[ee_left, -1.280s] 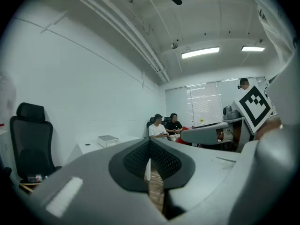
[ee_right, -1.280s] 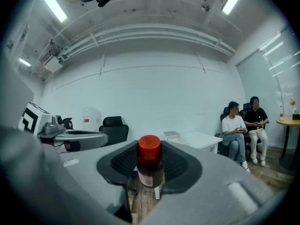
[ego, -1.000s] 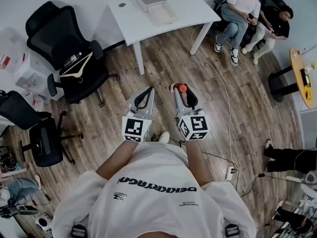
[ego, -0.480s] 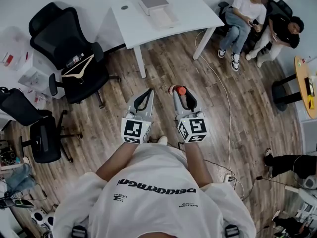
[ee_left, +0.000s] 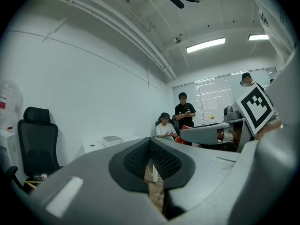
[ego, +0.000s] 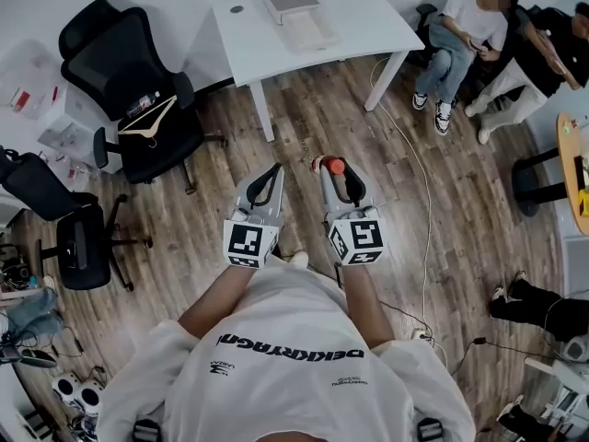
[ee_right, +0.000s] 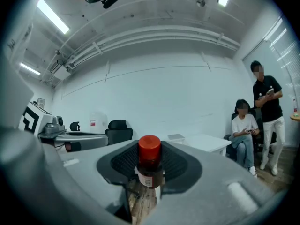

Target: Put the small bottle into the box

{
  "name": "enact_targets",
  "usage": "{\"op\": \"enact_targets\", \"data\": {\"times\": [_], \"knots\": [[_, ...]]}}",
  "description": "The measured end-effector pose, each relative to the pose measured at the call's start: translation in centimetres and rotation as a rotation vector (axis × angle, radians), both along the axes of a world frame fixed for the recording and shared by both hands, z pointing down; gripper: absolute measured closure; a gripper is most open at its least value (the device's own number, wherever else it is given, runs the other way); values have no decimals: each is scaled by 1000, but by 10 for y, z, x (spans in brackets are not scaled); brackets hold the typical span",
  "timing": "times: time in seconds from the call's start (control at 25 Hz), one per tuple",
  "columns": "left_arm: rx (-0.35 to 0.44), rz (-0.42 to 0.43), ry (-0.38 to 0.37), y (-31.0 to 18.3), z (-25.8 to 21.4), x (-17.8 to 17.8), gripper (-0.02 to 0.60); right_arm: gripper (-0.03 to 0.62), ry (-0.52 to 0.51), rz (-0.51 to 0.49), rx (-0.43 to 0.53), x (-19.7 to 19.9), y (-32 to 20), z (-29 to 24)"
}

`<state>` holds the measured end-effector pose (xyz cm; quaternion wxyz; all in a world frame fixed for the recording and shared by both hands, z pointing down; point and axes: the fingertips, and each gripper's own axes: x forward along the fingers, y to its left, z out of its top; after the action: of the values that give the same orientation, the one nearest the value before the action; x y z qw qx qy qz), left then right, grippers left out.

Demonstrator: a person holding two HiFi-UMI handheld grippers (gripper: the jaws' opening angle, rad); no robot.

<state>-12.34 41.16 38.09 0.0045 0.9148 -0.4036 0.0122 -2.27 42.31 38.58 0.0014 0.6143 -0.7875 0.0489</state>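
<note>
Right gripper view shows jaws pinching the small bottle (ee_right: 149, 165); left jaws pressed together.

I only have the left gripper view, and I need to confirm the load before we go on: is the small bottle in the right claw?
Observer: Yes. The right gripper view shows the right claw shut on the small bottle, upright, red cap on top.
Operator: Anything in the way ahead?
Observer: Head view: bare wood floor up to the white table, with a white cable trailing to the right.
Operator: And left?
Observer: A hanger lies on the black chair.
</note>
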Motion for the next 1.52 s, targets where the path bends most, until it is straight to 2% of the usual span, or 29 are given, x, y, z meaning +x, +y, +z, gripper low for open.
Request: {"op": "enact_targets", "data": {"times": [0.4,0.8,1.52], "knots": [[-6,9,2,-28,7,17,577,454,-5,-21,-17,7,-29,9],[-18,11,-3,-91,25,38,577,454,5,-11,-30,28,-91,22],[-77,8,-14,-270,40,62,575,454,-16,-15,-69,51,-268,32]]}}
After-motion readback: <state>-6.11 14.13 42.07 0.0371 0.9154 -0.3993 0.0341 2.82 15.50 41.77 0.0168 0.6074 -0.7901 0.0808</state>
